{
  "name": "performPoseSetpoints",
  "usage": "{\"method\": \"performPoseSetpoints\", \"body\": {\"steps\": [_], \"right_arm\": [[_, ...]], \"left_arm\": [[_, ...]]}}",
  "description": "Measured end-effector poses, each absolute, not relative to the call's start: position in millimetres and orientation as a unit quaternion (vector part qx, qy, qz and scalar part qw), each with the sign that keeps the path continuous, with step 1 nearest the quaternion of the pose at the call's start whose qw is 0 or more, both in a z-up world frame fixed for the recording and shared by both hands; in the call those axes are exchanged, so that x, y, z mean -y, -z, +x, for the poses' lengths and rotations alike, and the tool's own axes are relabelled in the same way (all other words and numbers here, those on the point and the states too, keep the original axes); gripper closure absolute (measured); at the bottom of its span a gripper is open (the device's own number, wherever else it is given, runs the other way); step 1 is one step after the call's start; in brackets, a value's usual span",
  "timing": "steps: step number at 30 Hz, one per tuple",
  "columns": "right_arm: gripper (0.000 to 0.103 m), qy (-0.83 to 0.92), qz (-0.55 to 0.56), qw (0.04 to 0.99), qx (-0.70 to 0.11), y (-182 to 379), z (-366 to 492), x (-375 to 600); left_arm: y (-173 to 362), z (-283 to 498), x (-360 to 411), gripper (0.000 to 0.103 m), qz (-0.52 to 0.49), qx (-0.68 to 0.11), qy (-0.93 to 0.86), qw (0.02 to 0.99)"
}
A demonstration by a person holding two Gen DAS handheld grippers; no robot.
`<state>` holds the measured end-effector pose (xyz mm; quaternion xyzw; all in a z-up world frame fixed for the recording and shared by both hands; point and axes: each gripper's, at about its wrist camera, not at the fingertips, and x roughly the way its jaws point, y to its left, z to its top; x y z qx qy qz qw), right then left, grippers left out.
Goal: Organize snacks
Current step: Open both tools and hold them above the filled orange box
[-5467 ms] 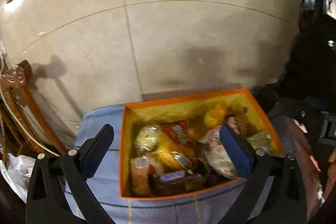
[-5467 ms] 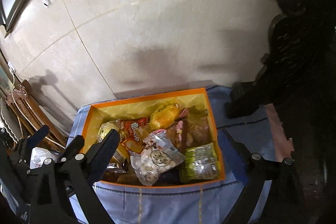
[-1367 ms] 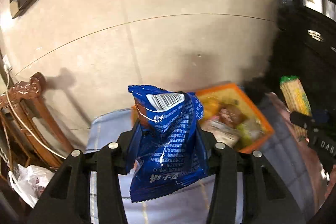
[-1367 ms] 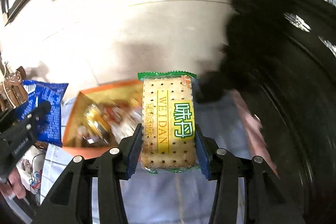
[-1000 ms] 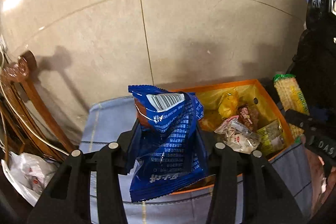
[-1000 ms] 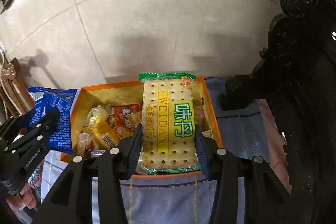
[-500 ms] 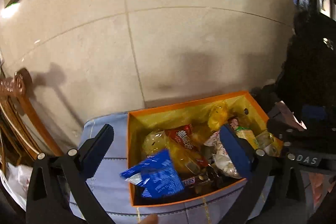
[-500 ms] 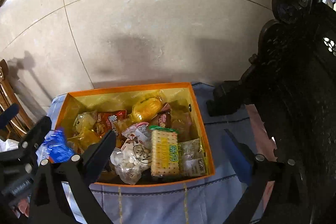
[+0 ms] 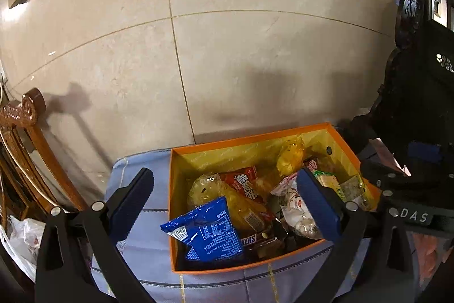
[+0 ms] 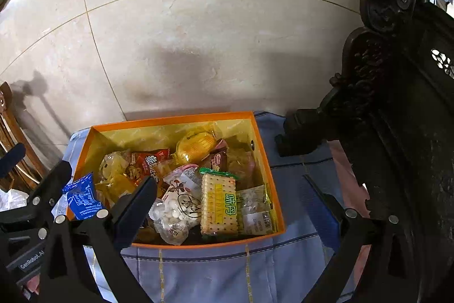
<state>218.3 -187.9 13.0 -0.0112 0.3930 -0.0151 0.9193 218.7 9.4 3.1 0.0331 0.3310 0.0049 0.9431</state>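
right wrist: both grippers' fingers (image 10: pixel 136 203) wide and empty over full box (image 10: pixel 176 119); next, fetching another snack.

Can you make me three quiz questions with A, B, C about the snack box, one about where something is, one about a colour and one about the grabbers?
1. Where is the blue snack bag?
A. In the orange box
B. On the floor
C. In a gripper

2. What colour is the box's inside?
A. Red
B. Yellow
C. White

3. How are the left gripper and right gripper?
A. Both shut
B. One holds crackers
C. Both open, holding nothing

Answers: 1 A, it leans in the box's corner. 2 B, the lining shows yellow. 3 C, the fingers stand wide apart; the cracker pack lies in the box.
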Motion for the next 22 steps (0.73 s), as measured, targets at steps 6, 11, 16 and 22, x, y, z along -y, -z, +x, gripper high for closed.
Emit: {"method": "performPoseSetpoints", "body": {"steps": [6,11,16,22], "right_arm": [[0.004,0.024,-0.007,0.919,-0.394,-12,218,192],[0.004,0.027,-0.009,0.919,-0.394,-13,218,193],[0.004,0.028,-0.011,0.919,-0.393,-13,217,193],[0.004,0.025,-0.01,0.921,-0.39,-16,215,193]], "left_arm": [[-3,219,-16,0.004,0.02,-0.336,-0.015,0.941],[-3,220,-21,0.004,0.01,-0.339,-0.026,0.94],[-3,220,-25,0.004,0.003,-0.345,-0.028,0.938],[-2,220,-28,0.004,-0.007,-0.35,-0.025,0.936]]}}
